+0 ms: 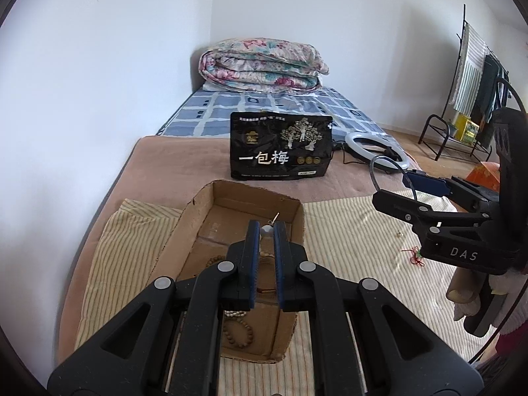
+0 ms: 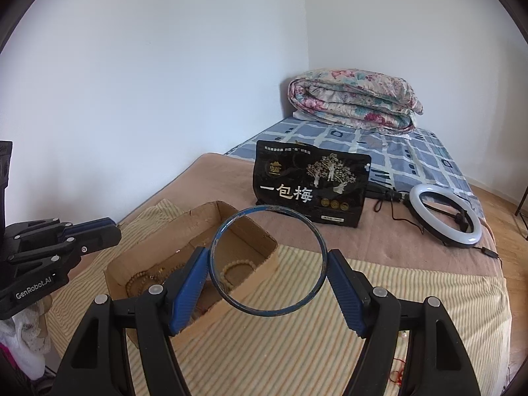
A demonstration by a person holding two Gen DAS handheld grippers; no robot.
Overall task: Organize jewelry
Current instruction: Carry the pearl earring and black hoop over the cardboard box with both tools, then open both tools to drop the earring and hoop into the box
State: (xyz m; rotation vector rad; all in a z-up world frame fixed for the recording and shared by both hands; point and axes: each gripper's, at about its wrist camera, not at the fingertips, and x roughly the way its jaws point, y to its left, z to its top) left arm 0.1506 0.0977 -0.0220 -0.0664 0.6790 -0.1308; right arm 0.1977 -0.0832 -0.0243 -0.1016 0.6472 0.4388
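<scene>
At frame centre the left gripper (image 1: 266, 231) pinches a pearl earring (image 1: 266, 230) over the cardboard box (image 1: 298, 227) — its post points upper right. The right gripper (image 2: 268, 272) clamps a blue bangle (image 2: 268, 260), ring facing the camera.

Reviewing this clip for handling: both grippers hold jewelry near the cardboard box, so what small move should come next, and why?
Probably open the left gripper to drop its pearl earring into the cardboard box. It is shut on the earring and looks to be over the box floor, where bead bracelets already lie. The right gripper, clamped across the blue bangle, looks to sit at the box's near edge.
</scene>
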